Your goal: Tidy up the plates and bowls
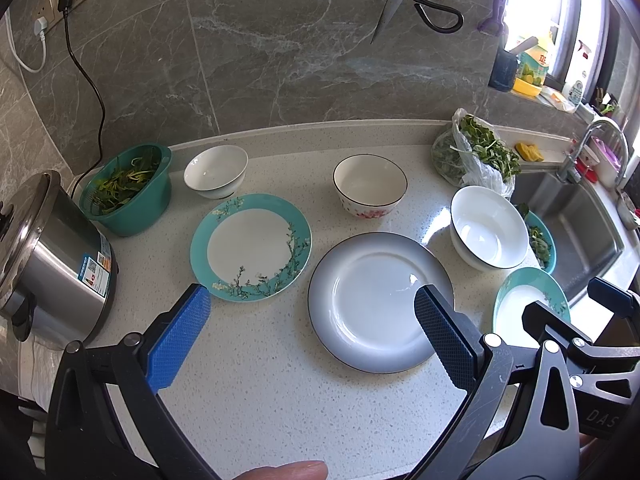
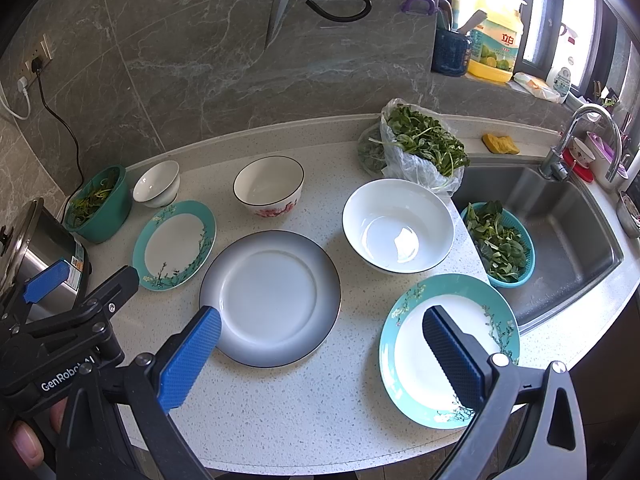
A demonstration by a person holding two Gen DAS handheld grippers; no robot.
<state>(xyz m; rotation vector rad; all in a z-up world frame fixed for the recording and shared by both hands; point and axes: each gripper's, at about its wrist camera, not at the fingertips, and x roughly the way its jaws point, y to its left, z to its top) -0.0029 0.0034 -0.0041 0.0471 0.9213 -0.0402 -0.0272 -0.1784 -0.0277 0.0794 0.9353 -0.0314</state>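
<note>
Nothing looks stacked yet: three plates and three bowls (image 2: pixel 398 226) lie apart on the surface (image 2: pixel 280 412); left tool (image 1: pixel 312 304) and right tool (image 2: pixel 322 324) gape wide, empty.

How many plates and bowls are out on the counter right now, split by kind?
Teal-rimmed plates: 2, one near the rice cooker, one by the sink
Grey-rimmed plate: 1
Plain white bowls: 2, small, large
Flowered bowl: 1
Total: 6 (3 plates, 3 bowls). Both tongs are open, holding nothing.
</note>
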